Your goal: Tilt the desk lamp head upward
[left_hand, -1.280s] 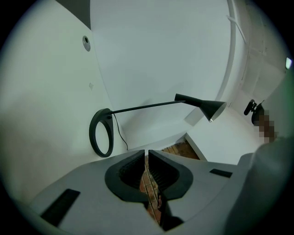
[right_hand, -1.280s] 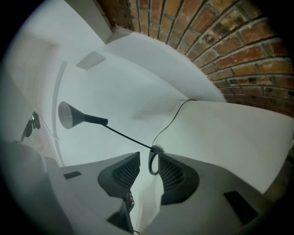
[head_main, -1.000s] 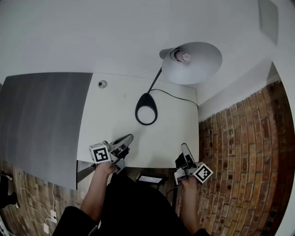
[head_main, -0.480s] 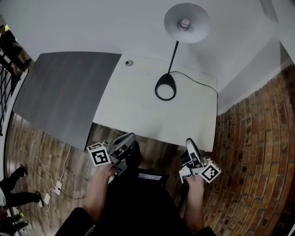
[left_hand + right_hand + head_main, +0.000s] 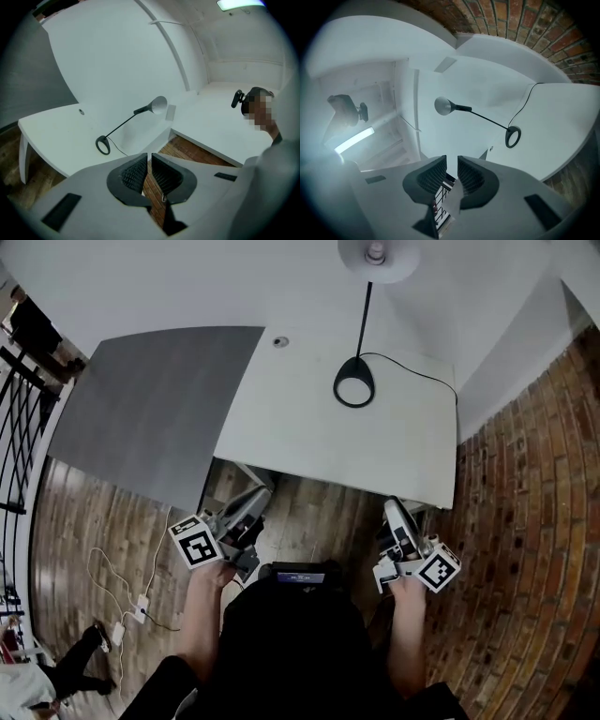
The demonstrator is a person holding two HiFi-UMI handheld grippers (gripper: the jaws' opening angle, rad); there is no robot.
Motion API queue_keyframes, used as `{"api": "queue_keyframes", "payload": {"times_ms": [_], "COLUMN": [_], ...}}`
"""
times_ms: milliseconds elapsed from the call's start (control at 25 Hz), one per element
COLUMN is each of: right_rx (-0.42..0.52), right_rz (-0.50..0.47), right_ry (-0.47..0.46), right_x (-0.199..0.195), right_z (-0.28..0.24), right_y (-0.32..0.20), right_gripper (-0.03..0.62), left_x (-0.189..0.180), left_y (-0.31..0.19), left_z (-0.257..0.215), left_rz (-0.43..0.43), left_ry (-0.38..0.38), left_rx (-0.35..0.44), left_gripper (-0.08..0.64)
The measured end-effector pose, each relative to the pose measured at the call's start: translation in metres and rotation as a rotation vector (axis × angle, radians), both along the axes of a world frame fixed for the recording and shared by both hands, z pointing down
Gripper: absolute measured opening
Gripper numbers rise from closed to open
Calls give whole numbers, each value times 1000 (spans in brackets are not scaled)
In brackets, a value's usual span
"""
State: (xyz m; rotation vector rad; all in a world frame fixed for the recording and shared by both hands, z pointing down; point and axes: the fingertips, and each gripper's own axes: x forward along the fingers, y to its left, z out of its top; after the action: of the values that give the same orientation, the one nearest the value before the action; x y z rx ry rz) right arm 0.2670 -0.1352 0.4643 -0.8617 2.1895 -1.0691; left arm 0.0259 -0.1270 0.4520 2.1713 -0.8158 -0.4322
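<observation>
The desk lamp stands at the far side of the white table (image 5: 309, 442): grey shade (image 5: 378, 256), thin black stem, black ring base (image 5: 354, 390), cord (image 5: 412, 367) running right. My left gripper (image 5: 251, 509) hangs over the wooden floor short of the table's near edge, shut and empty. My right gripper (image 5: 394, 514) is likewise short of the table, open; its jaws have just been closing with nothing between them. The left gripper view shows the lamp shade (image 5: 158, 105) and base (image 5: 103, 145) far beyond the jaws (image 5: 149, 161). The right gripper view shows the shade (image 5: 443, 106) far off past its jaws (image 5: 451, 164).
A grey desktop (image 5: 150, 409) adjoins the table on the left. A brick wall (image 5: 534, 474) runs along the right. Cables and a power strip (image 5: 141, 606) lie on the wooden floor. A black railing (image 5: 19, 427) is at far left. Another person (image 5: 262, 112) appears in the left gripper view.
Both grippers have drawn back from over the table's near edge to over the floor. The table and lamp now sit farther away and higher in the head view.
</observation>
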Motion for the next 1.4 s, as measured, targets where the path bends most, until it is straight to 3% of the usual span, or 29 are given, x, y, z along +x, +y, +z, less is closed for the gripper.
{"api": "queue_keyframes", "payload": {"times_ms": [280,560,760,880,1400], "right_rx": [-11,-31,-35,-35,111], "right_rz": [52,197,291,325,238], "right_ry": [43,134,217,214,155], "right_x": [-48,-95,-85,-77,-76], "right_z": [-7,-28,-41,-49,-80], "right_y": [45,103,148,161,159], "right_gripper": [78,78,75,72,58], "left_x": [-33,-67,-50,-42,-10], "left_y": [25,47,62,74,101], "left_z": [-12,-3,-1,-12,-53], "left_rz": [98,217,311,345,346], "left_ry": [19,118,208,239,165], "left_rx": [55,49,53,65,147], "left_gripper": [17,17,17,17,17]}}
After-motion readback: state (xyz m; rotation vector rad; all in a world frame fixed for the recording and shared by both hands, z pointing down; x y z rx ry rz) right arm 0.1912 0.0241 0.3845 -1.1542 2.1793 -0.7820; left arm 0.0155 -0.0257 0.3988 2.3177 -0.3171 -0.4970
